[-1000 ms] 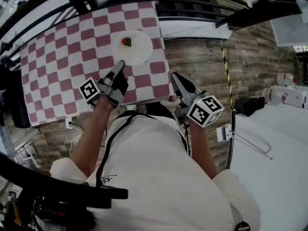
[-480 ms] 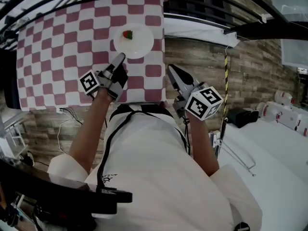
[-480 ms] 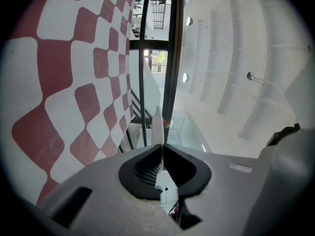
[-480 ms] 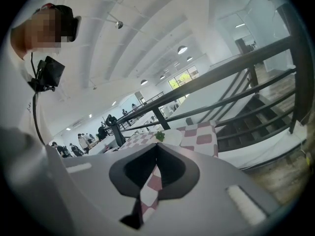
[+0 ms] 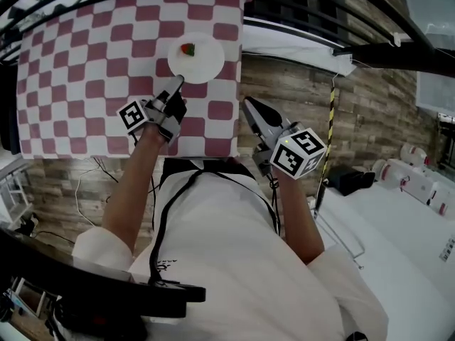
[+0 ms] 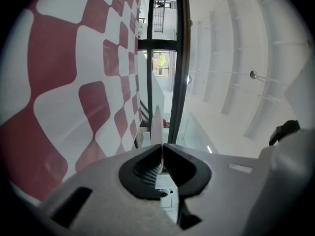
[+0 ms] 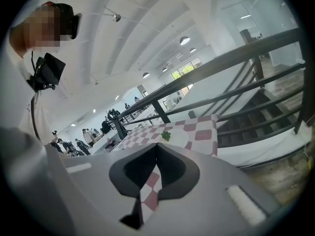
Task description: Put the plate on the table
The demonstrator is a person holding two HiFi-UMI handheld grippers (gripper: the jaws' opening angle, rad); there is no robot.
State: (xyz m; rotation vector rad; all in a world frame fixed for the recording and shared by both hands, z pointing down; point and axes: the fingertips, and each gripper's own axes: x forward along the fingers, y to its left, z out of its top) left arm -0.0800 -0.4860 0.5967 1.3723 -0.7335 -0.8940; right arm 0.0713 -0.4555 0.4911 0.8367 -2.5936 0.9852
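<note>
Head view: a table (image 5: 213,146) under a red and white checked cloth (image 5: 85,69) fills the far left of the scene. A white plate (image 5: 202,64) lies flat over the cloth near the table's far right corner. A small red and green piece of food (image 5: 188,49) sits on it, toward its far left side. The left gripper (image 5: 177,83) reaches in from the near side, its tips at the plate's near rim. In the left gripper view the jaws are pressed onto the thin white edge of the plate, pinching it, and the cloth runs along beside it. Whether the plate's base sits on the cloth cannot be told.

The right gripper (image 5: 248,104) is held off the table's right edge, over the wooden floor (image 5: 291,77) and well apart from the plate. In the right gripper view its jaws are pressed together with nothing between them; the plate shows beyond them on the cloth. A black railing (image 5: 398,48) crosses the far right.
</note>
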